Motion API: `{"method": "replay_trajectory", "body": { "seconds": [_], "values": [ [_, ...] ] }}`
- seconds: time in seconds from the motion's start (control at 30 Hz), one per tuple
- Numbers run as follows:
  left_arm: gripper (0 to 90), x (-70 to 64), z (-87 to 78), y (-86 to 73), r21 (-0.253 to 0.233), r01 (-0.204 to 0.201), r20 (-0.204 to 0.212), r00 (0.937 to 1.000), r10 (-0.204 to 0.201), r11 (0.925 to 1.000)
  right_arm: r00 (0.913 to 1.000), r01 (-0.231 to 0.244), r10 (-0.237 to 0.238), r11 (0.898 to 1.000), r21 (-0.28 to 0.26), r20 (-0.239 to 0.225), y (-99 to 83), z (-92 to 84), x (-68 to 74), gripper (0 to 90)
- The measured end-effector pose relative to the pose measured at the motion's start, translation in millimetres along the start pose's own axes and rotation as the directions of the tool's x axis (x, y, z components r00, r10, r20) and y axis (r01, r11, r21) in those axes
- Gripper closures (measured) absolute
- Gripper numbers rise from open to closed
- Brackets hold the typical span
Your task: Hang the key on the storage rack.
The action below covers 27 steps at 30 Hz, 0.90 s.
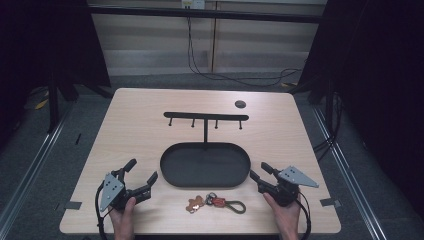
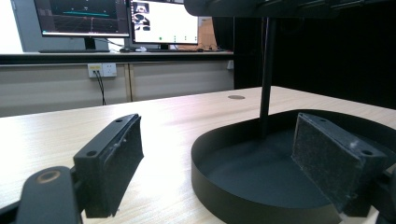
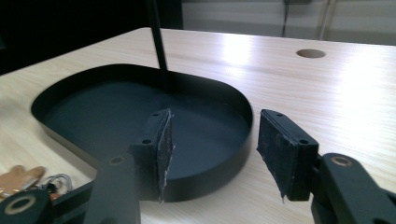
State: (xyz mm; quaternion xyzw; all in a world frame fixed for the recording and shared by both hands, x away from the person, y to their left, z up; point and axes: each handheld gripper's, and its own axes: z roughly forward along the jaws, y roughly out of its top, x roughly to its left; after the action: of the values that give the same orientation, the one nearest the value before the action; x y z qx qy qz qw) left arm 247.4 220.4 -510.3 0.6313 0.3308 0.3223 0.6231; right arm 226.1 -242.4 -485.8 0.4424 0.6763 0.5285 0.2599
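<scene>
Here, a pale wooden desk (image 1: 150, 115) is seen from above, with a black oval tray (image 1: 205, 165) at its centre. A thin post rises from the tray's far rim to a hook bar (image 1: 205, 116) carrying four small pegs, all of them bare. A bunch of keys (image 1: 216, 203), with a brown tag, a red piece and a loop, lies flat on the desk just in front of the tray, between the two hands.

The left gripper (image 1: 142, 176) is held near the tray's left end, its fingers (image 2: 112, 163) spread wide with nothing between them. The right gripper (image 1: 260, 171) is held by the tray's right end, its fingers (image 3: 280, 144) about half open and likewise empty.

The work is judged to be barely begun: the keys are untouched, and picking them up and hanging them on a peg is all left to do.
</scene>
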Motion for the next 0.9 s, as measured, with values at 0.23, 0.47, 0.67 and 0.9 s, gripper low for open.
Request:
{"method": "replay_trajectory", "body": {
  "seconds": [0.23, 0.47, 0.67, 0.9],
  "values": [
    [16.0, 0.0, 0.0, 0.0, 0.0, 0.0, 0.0, 1.0, 0.0, 1.0, 0.9939, 0.015, -0.009, 0.998, 0.055, -0.11, 10.8, 5.1, 8.0, 47.1],
    [16.0, -0.2, -0.1, -0.1, -0.001, 0.003, 0.001, 1.0, -0.003, 1.0, 0.9744, 0.044, -0.004, 0.984, 0.173, -0.225, 27.0, 7.7, 16.3, 46.0],
    [16.0, -0.2, -0.1, -0.1, -0.001, 0.003, 0.001, 1.0, -0.003, 1.0, 0.9657, 0.078, -0.007, 0.962, 0.263, -0.26, 36.2, 10.2, 17.7, 49.3],
    [16.0, 0.1, 0.0, 0.0, 0.0, 0.001, 0.005, 1.0, -0.001, 1.0, 0.9612, 0.082, 0.004, 0.951, 0.299, -0.276, 38.0, 13.7, 18.2, 55.0]
  ]
}}
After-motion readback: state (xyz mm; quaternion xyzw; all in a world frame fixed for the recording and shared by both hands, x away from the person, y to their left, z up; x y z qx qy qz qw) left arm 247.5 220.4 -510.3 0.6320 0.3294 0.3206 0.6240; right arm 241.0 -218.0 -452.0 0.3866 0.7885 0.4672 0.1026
